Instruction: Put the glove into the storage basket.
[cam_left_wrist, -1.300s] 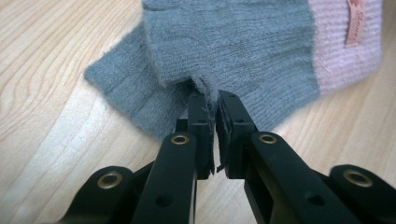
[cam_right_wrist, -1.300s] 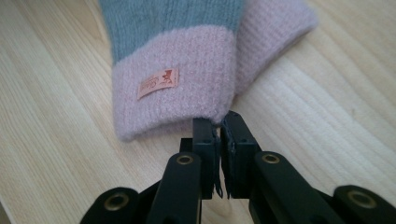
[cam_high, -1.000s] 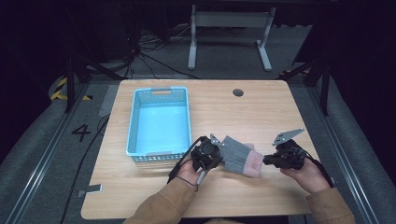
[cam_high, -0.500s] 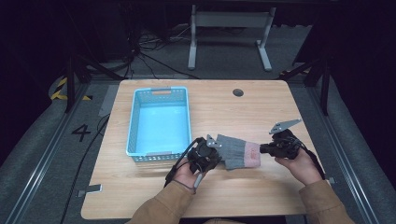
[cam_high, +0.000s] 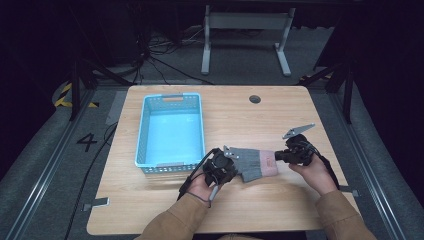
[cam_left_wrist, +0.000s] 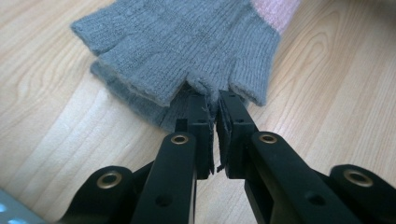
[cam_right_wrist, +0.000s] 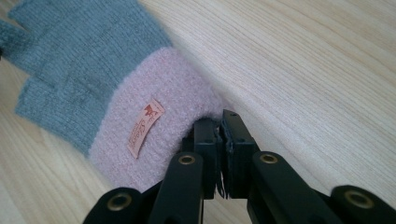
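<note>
Your left claw (cam_high: 231, 156) and right claw (cam_high: 278, 156) both pinch the glove (cam_high: 252, 162), stretched flat on the counter (cam_high: 230, 107); the basket (cam_high: 170, 162) awaits.

High view: worktop (cam_high: 235, 210) evenly lit from above, everything around it near black, floor detail crushed. Image soft, slightly grainy; faint shadows under the blue basket (cam_high: 145, 145). No glare on the wood. Left tool view: glove (cam_left_wrist: 187, 42) knit sharp, jaws at the bottom edge softer, wood bright toward the top right of the glove. Right tool view: pink cuff (cam_right_wrist: 154, 121) crisp, label legible-ish, far wood washed out and blurred; wide-angle stretch at corners.
</note>
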